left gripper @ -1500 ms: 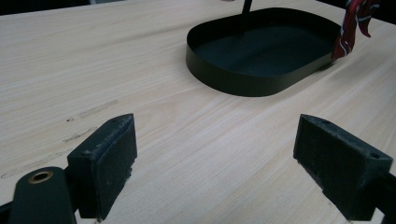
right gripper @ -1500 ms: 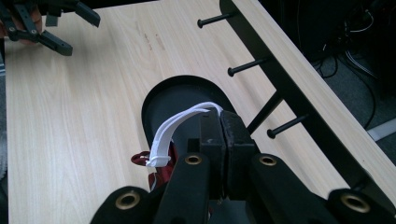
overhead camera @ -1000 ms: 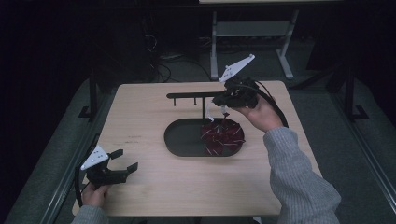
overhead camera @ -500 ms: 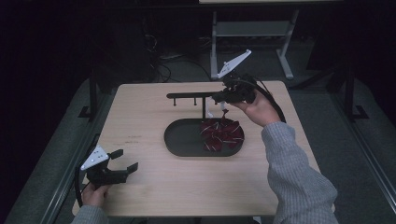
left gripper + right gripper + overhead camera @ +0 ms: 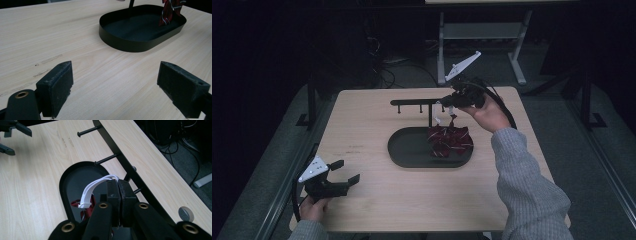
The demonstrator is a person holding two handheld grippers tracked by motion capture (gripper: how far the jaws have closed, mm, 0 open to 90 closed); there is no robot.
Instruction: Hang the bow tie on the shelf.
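A pale wooden worktop (image 5: 377,125) in a dark room carries a black peg rack (image 5: 419,103) on an oval tray (image 5: 404,150). The right gripper (image 5: 117,185), jaws clamped on the white loop (image 5: 96,185) of a red-patterned cloth item (image 5: 451,141), lifts it near the pegs; next, hook the loop over a peg. The left gripper (image 5: 115,82) rests wide open, empty.

The left gripper (image 5: 115,92) hangs low over the table (image 5: 62,30), its jaws wide apart with bare wood between them. Ahead sits a black oval tray (image 5: 130,42), red cloth (image 5: 170,11) at its far end.
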